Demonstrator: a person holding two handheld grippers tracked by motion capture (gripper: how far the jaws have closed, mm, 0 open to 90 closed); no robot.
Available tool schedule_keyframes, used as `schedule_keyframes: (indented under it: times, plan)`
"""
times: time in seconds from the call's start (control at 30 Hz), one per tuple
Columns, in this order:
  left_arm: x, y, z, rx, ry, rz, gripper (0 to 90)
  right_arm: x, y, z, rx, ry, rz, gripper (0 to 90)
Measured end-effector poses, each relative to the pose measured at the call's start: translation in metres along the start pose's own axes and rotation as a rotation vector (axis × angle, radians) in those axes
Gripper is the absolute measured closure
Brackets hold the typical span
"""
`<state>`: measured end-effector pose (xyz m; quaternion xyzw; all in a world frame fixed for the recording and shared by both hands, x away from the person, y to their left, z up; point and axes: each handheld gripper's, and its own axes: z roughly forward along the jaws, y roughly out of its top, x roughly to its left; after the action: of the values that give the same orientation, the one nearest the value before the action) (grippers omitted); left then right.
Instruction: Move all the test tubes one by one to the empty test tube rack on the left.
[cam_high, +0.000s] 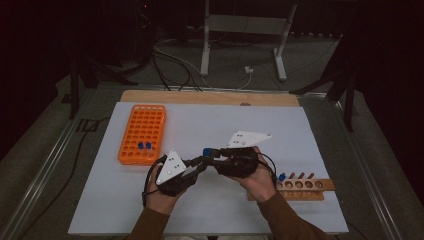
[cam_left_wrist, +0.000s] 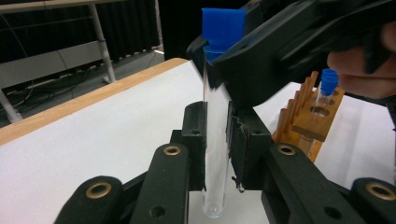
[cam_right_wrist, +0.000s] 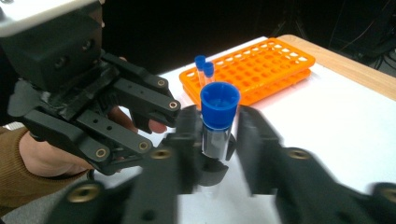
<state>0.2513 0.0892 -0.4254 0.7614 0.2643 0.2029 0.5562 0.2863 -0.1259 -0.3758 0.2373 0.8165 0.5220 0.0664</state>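
A: Dark surroundings frame a white bench (cam_high: 150, 210), with a wooden strip along its far edge. Where do we locate the work item?

B: We locate the test tube (cam_left_wrist: 215, 154) at the middle of the bench, slightly toward the near side, raised off the surface. It is clear glass and carries a blue cap (cam_left_wrist: 223, 29).

A: How do we read the left gripper (cam_left_wrist: 216, 140)?

B: We read its fingers as closed narrow on the glass body of the tube, one pad on each side, with the tube upright between them and its rounded bottom below the pads. In the high view the left gripper (cam_high: 200, 162) reaches toward the right.

A: And the right gripper (cam_right_wrist: 219, 135)?

B: We see its fingers standing either side of the tube just under the cap. They are blurred, so we cannot tell whether they press on it or stand slightly apart. In the high view the right gripper (cam_high: 212, 159) meets the left one, tip to tip.

A: Which other items do we log?

B: We log an orange rack (cam_high: 142, 133) at the far left, holding two blue-capped tubes (cam_high: 144, 146) near its front edge. A wooden rack (cam_high: 305, 186) lies at the near right, with one capped tube (cam_high: 282, 176) at its left end.
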Motion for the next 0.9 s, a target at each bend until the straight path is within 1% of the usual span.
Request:
schedule_keyframes:
  times: [0.1, 0.17, 0.27, 0.33, 0.37, 0.43, 0.53, 0.63, 0.77, 0.9]
  plan:
    - [0.004, -0.001, -0.002, -0.003, 0.011, -0.017, 78.3, -0.001, 0.0, -0.003, -0.008, -0.013, 0.004, 51.7]
    - [0.007, -0.002, -0.004, -0.011, 0.017, -0.028, 78.3, -0.002, 0.0, -0.006, -0.017, -0.029, 0.009, 44.1]
    - [0.011, -0.002, -0.007, -0.015, 0.028, -0.041, 78.2, -0.003, 0.0, -0.011, -0.033, -0.074, -0.005, 29.9]
    - [0.014, -0.003, -0.009, -0.019, 0.035, -0.048, 78.2, -0.004, 0.0, -0.013, -0.037, -0.106, 0.002, 18.8]
    - [0.015, -0.003, -0.01, -0.02, 0.038, -0.054, 78.3, -0.004, -0.001, -0.014, -0.035, -0.124, 0.003, 14.8]
    - [0.018, -0.003, -0.012, -0.021, 0.045, -0.058, 78.2, -0.005, -0.002, -0.015, -0.032, -0.153, 0.0, 10.0]
    - [0.022, -0.004, -0.015, -0.019, 0.059, -0.065, 78.2, -0.007, -0.005, -0.017, -0.025, -0.179, -0.002, 3.7]
    - [0.026, -0.005, -0.018, -0.024, 0.074, -0.079, 78.2, -0.01, -0.007, -0.021, -0.033, -0.183, 0.001, 2.4]
    - [0.034, -0.005, -0.024, -0.032, 0.087, -0.099, 78.2, -0.014, -0.01, -0.026, -0.04, -0.201, 0.001, 0.3]
    - [0.04, -0.005, -0.03, -0.04, 0.107, -0.109, 78.2, -0.016, -0.012, -0.032, -0.046, -0.215, 0.0, 0.1]
